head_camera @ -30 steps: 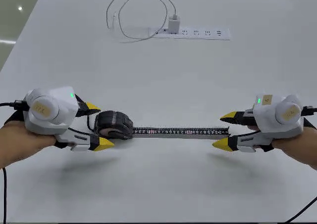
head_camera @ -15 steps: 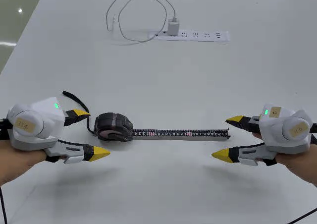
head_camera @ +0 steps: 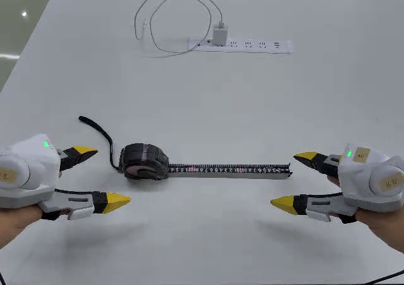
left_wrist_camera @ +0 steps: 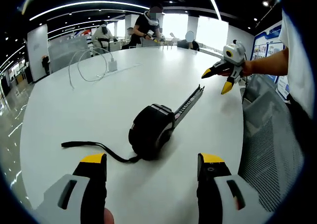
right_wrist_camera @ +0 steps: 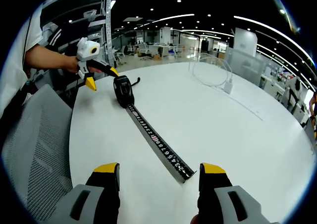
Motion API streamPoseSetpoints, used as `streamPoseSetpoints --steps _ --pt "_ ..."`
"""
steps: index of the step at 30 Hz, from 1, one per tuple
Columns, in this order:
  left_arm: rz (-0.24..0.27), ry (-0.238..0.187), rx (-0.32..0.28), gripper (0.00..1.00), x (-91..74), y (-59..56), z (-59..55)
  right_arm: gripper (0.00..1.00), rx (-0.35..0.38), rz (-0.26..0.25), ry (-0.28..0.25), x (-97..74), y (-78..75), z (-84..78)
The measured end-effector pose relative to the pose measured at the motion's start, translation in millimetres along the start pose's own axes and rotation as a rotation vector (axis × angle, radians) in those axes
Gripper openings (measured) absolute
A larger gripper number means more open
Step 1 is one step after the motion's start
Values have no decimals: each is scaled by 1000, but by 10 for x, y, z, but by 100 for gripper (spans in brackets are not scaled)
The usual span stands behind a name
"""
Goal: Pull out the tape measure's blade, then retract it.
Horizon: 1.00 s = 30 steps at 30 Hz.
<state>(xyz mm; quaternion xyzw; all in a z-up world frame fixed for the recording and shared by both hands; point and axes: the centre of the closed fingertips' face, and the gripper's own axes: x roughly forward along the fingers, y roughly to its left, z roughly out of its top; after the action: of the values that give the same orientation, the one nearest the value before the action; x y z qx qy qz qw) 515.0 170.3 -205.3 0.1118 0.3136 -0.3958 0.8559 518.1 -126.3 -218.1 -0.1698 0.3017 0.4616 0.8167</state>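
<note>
a: where's the tape [head_camera: 144, 161]?
b: on the table [head_camera: 252, 102], lying on its side between the two grippers and touching neither. it sits nearer the left gripper [head_camera: 112, 174], just past the jaw tips.
a: and the blade [head_camera: 230, 169]?
b: pulled out, flat on the table, running toward the right gripper [head_camera: 283, 178]. its end stops just short of those jaws.
a: how do the jaws stand?
b: both pairs are wide apart with nothing in them. in the left gripper view the tape lies ahead of the yellow tips, in line with the gap between them but beyond it, and the blade runs away toward the other gripper. in the right gripper view the blade's end lies just ahead of the tips, within the gap's width and closer to the right-hand jaw.
a: the strap [head_camera: 98, 130]?
b: black, curling out from the back of the tape across the table, near the left gripper's far jaw but apart from it.
a: anything else up there?
b: a power strip [head_camera: 252, 45] with a looped white cable [head_camera: 170, 7] at the far side, well apart from the tape.
</note>
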Motion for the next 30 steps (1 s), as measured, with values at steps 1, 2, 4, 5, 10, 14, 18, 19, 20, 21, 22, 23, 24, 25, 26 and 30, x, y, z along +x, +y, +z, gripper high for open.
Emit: streamPoseSetpoints --steps 1,2,4,5,10,14,18,19,20,21,22,23,24,25,26,30 --pt "3 -1 -3 72 -7 -4 -5 63 -1 -4 -1 -3 -4 1" --pt "5 -5 -7 73 -18 -17 -10 63 0 -9 -3 -12 -2 3" --pt "11 -8 -13 73 -39 -29 -20 64 12 -14 -13 -37 22 14" --pt "14 -11 -16 73 -49 -35 -22 64 15 -16 -16 -43 29 14" --pt "17 -9 -21 73 -99 -110 -70 66 22 -34 -19 -72 71 -21" --pt "22 -14 -37 74 -135 -159 -111 68 33 -41 -22 -104 113 -43" --pt "37 -24 -54 75 -158 -180 -144 69 48 -50 -29 -128 143 -56" --pt "41 -29 -59 75 -166 -189 -147 70 51 -54 -30 -136 152 -62" --pt "42 -29 -60 75 -170 -196 -153 70 53 -54 -30 -141 161 -66" --pt "44 -28 -62 75 -174 -205 -161 70 54 -55 -30 -147 171 -69" --pt "48 -31 -63 75 -186 -217 -164 70 55 -58 -30 -156 178 -77" --pt "51 -34 -65 75 -195 -221 -165 71 55 -60 -29 -165 182 -83" --pt "53 -41 -73 75 -208 -229 -163 71 61 -63 -32 -179 184 -88" --pt "57 -42 -77 75 -216 -231 -167 71 65 -66 -34 -189 186 -91" --pt "65 -46 -79 75 -230 -231 -168 71 66 -71 -35 -201 191 -97" --pt "79 -61 -100 75 -265 -248 -176 72 82 -82 -48 -226 222 -106"
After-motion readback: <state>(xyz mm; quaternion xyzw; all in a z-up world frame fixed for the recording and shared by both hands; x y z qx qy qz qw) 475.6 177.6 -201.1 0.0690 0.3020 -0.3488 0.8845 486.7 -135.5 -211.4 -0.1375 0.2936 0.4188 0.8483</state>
